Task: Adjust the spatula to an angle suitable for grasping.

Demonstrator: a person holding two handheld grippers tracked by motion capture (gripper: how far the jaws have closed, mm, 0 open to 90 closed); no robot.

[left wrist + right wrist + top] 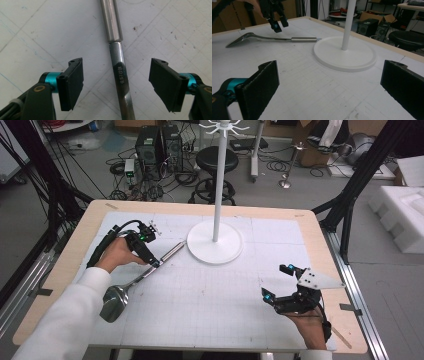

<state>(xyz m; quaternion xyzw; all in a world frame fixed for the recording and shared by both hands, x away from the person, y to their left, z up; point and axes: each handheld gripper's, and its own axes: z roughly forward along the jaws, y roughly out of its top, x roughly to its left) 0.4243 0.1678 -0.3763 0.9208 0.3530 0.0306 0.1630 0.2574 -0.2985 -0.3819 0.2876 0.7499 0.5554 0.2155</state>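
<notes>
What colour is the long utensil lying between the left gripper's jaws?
Silver, shiny metal: the utensil shows best in the left gripper view.

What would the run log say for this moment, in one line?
left tool: open, astride spatula shaft, not touching | right tool: open, empty, above mat | spatula: flat on mat, handle end by white stand

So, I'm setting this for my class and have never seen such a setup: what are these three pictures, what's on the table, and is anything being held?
A person holds a hand tool with two black jaws in each hand. One camera looks down from above; one rides on each tool, looking along its jaws. On the white gridded table lie a metal ladle and a white stand with a round base. The left gripper hangs over the ladle's handle, which lies between its jaws; the pads do not touch it, so nothing is held. The right gripper rests open, apart from both.
</notes>
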